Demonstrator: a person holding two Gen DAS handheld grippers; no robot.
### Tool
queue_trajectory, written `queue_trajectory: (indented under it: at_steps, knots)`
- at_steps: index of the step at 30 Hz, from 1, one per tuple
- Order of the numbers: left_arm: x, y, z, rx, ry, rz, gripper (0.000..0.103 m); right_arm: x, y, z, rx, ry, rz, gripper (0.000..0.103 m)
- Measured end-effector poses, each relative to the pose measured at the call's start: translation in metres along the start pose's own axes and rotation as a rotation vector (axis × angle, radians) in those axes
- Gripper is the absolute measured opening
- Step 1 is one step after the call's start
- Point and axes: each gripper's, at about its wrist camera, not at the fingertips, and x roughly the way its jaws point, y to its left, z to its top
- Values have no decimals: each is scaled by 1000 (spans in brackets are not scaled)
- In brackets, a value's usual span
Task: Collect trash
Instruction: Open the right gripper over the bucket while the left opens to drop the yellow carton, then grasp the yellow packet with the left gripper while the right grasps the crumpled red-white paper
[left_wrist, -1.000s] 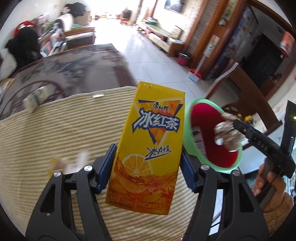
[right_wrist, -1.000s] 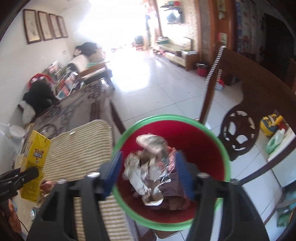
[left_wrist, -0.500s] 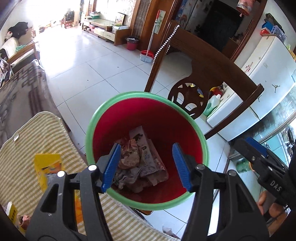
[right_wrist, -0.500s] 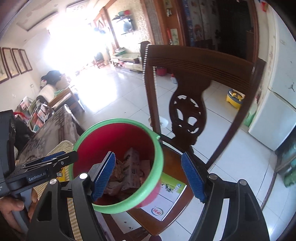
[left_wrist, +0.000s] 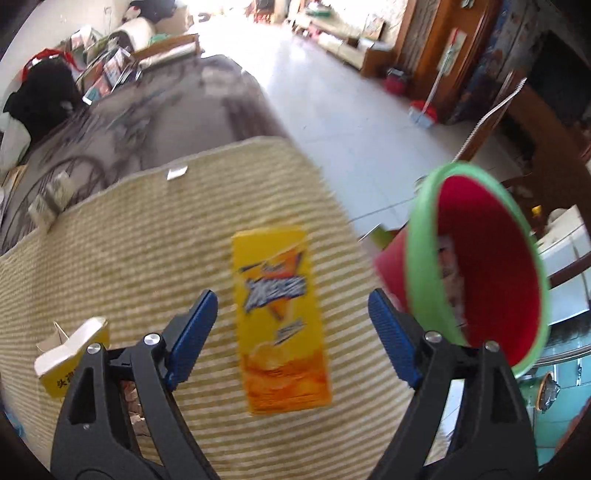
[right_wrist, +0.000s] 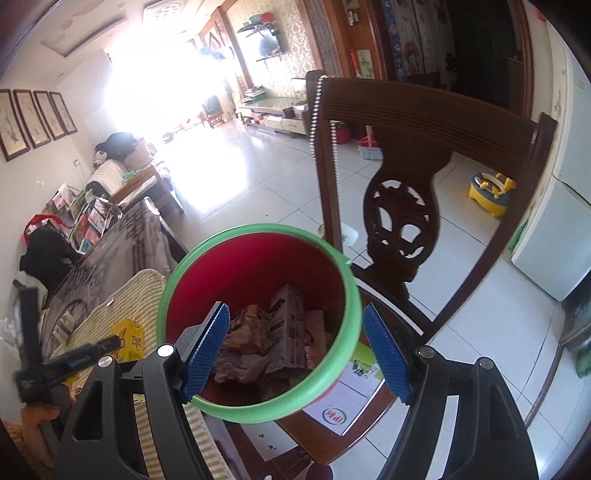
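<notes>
A yellow iced-tea carton (left_wrist: 284, 350) lies flat on the striped cloth (left_wrist: 147, 240). My left gripper (left_wrist: 291, 295) hovers over it. Its jaws are opening, and both blue pads stand clear of the carton's sides. The red bin with a green rim (left_wrist: 417, 258) sits just off the cloth's right edge. In the right wrist view my right gripper (right_wrist: 295, 308) hangs open over that bin (right_wrist: 258, 230), one pad above the inside and one outside the rim. Nothing is held between them. Crumpled paper and a flattened box (right_wrist: 266, 339) lie at the bin's bottom.
An opened yellow carton (left_wrist: 74, 350) stands on the cloth at the lower left. The bin rests on the seat of a dark wooden chair (right_wrist: 402, 221), beside a leaflet (right_wrist: 343, 402). A white fridge (right_wrist: 554, 229) and tiled floor lie beyond.
A second ago my left gripper gripped the yellow carton upright; now the carton lies on the cloth between wider jaws. The crumpled paper has left my right gripper's jaws and is in the bin.
</notes>
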Motion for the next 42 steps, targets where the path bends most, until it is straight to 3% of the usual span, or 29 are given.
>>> queue_trajectory:
  at_steps: [4,5,6,7,12,14,18,21,23,31,42]
  knots:
    - [30,6,-12,43,77,45,81,6,15,0,-28,9,21,72]
    - [34,11,-16,41,91,41,77,7,17,-1,-33,9,21,72]
    - [39,11,-19,33,108,27,57,7,18,-1,-35,9,21,72]
    - [39,14,-20,12,117,14,58,7,19,-1,-35,8,21,72]
    - [-17,5,-8,3,-66,-73,57,5,16,-2,-14,2,7,72]
    - [-47,-12,1,30,-147,-163,57,6,13,-3,-3,-1,-1,72]
    - [-65,-55,12,126,-152,-316,59,1,9,-6,12,-7,-14,72]
    - [-64,-83,15,188,-133,-358,85,-5,7,-10,27,-13,-19,72]
    - [-75,-87,9,198,-168,-376,85,-11,7,-14,26,-17,-25,72]
    - [-86,-50,-4,182,-189,-317,85,-10,20,-20,20,-2,-6,72]
    - [-106,103,-35,-56,-213,-117,85,8,117,-27,-145,33,104,73]
